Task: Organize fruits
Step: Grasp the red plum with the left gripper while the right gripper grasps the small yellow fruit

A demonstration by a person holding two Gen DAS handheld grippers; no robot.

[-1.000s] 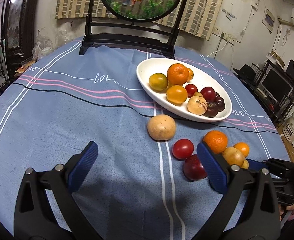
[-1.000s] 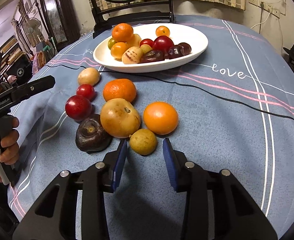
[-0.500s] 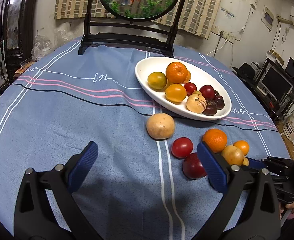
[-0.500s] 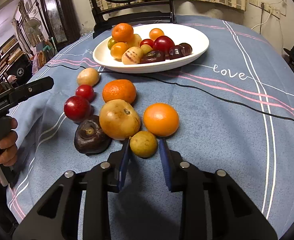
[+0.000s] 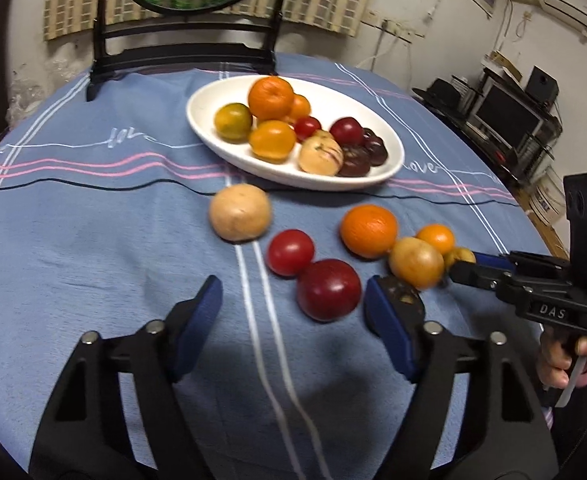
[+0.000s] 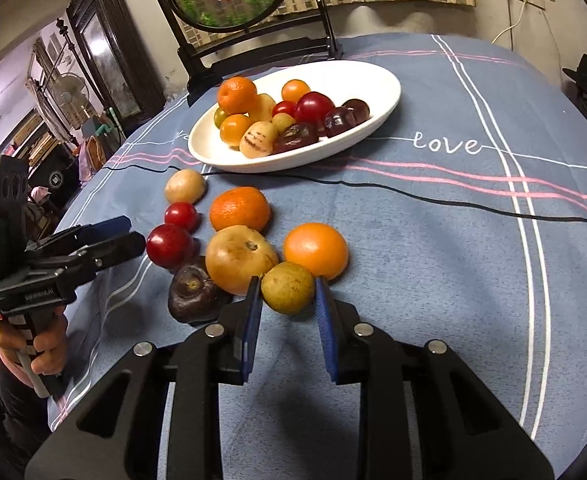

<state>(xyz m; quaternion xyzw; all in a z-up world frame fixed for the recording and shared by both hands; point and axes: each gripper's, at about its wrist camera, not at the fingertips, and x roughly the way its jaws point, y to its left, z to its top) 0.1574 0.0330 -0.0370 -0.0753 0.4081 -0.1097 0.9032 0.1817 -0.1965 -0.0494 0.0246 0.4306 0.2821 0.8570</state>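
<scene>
On blue tablecloth (image 6: 433, 264), right gripper (image 6: 287, 298) now clamped on small yellow-green fruit (image 6: 288, 288), left gripper (image 5: 293, 308) fingers closing, nothing gripped.

On the blue striped tablecloth (image 6: 433, 216), the white script word "love" (image 6: 445, 145) reads clearly, ahead of the right gripper's jaws and to their right, beyond the white oval fruit dish (image 6: 377, 120). Ahead of the left gripper's jaws, the same word (image 5: 420, 167) shows blurred beside that dish, and once more (image 5: 119, 135) to the left. The black right gripper (image 5: 459, 264) carries white letters "DAS" (image 5: 552, 312) on its body. A label on the black left gripper (image 6: 105, 236) is too small to read.
</scene>
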